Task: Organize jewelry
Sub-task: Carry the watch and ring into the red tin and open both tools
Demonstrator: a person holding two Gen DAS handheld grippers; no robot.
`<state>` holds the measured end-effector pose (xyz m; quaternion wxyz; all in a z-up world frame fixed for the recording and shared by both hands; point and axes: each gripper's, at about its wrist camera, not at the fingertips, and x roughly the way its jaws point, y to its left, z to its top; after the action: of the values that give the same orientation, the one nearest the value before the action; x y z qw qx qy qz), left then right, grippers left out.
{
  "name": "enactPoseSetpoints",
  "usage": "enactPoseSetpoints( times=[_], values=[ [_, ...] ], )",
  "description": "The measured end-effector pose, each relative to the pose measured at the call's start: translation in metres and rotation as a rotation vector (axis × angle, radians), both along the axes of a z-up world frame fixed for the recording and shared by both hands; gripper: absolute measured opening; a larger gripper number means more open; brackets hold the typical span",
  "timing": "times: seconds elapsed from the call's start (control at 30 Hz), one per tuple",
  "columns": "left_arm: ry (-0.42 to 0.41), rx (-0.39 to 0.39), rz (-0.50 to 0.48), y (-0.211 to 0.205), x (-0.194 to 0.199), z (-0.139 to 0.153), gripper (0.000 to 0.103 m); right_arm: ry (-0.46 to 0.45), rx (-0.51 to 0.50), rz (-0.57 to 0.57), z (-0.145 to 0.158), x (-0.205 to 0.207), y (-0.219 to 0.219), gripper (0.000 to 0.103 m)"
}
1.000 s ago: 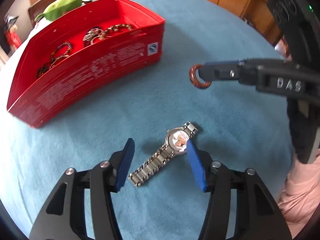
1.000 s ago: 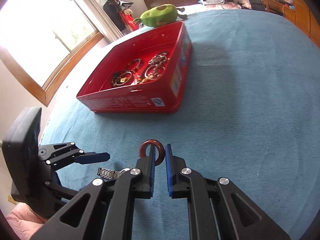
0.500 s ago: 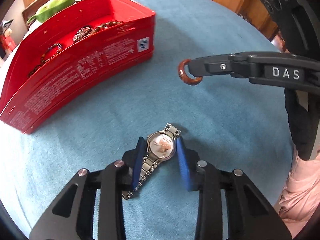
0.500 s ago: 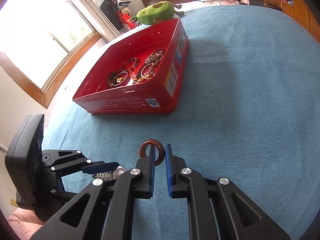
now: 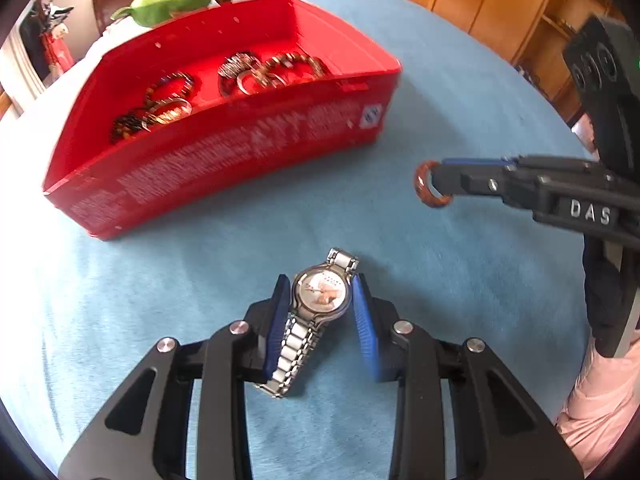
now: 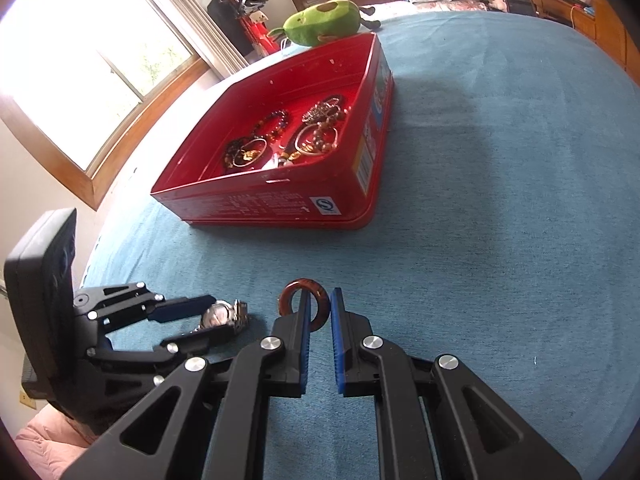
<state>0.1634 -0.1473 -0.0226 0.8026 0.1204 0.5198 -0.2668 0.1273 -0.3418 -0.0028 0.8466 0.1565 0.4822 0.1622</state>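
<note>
My left gripper [image 5: 320, 296] is shut on a silver watch [image 5: 320, 294], its blue pads on either side of the case, and holds it above the blue cloth; the metal band hangs down between the fingers. The watch also shows in the right wrist view [image 6: 220, 314]. My right gripper [image 6: 320, 308] is shut on a brown ring [image 6: 306, 306] and holds it above the cloth; the ring also shows in the left wrist view [image 5: 430, 184]. A red box [image 5: 224, 152] with several bracelets lies ahead, also in the right wrist view [image 6: 280, 200].
A blue cloth [image 6: 500, 200] covers the table. A green plush toy [image 6: 324, 20] lies behind the red box. Wooden cabinets [image 5: 500, 4] stand at the back right. A window [image 6: 80, 68] is on the left.
My left gripper closed on the watch and lifted it off the cloth, tilting up toward the red box. My right gripper kept hold of the ring and moved little.
</note>
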Motion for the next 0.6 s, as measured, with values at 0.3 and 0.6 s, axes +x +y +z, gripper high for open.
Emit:
enactPoseSetpoints(
  times=[0.3,0.6],
  values=[
    [-0.055,-0.078,0.077,0.026,0.009,0.038,0.031,-0.067,0.007,0.008,0.029,-0.004,0.002,0.009],
    [-0.126,-0.182,0.151,0.055,0.022,0.084,0.031,-0.119,0.012,0.036,0.058,0.008,0.014,0.009]
  ],
)
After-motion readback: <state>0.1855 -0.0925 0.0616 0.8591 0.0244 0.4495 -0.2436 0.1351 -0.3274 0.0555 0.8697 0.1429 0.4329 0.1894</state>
